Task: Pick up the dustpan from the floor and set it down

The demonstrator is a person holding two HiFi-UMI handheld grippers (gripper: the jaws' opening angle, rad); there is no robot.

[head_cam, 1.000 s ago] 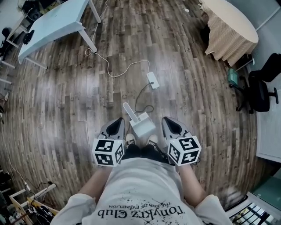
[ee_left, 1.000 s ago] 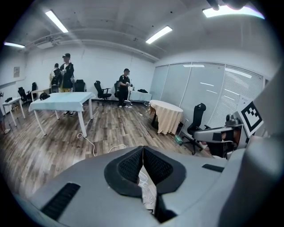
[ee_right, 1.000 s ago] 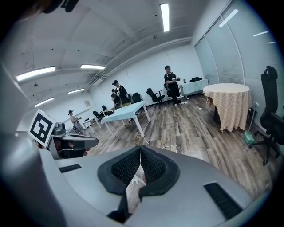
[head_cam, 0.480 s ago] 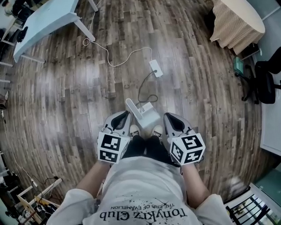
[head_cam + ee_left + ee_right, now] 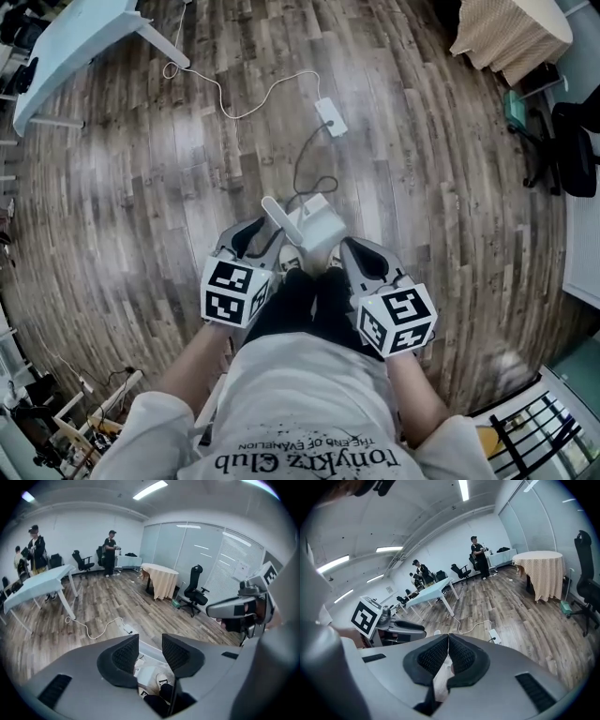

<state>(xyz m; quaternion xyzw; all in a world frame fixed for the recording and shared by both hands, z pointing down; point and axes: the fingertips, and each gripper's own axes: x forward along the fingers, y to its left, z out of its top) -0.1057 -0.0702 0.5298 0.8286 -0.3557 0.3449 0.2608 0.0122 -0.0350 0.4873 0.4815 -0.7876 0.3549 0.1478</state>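
Note:
A white dustpan [image 5: 317,228] lies on the wood floor just ahead of the person's shoes [image 5: 292,262], its long handle [image 5: 278,217] pointing up-left. My left gripper [image 5: 257,231] hovers beside the handle, a little to its left. Its jaws have just been opening and now stand apart with nothing between them; the left gripper view shows floor and the white dustpan [image 5: 146,673] through the gap. My right gripper [image 5: 352,247] hangs at the pan's right side, its jaws shut and empty in the right gripper view [image 5: 448,637].
A white power strip [image 5: 329,116] and its cable trail across the floor beyond the dustpan. A white table [image 5: 70,47] stands far left, a cloth-covered round table [image 5: 511,28] and an office chair [image 5: 572,141] far right. People [image 5: 110,550] stand at the back.
Both grippers have sunk toward the floor and closed in on the dustpan. The left gripper's jaws, together before, now stand apart. The dustpan lies where it was.

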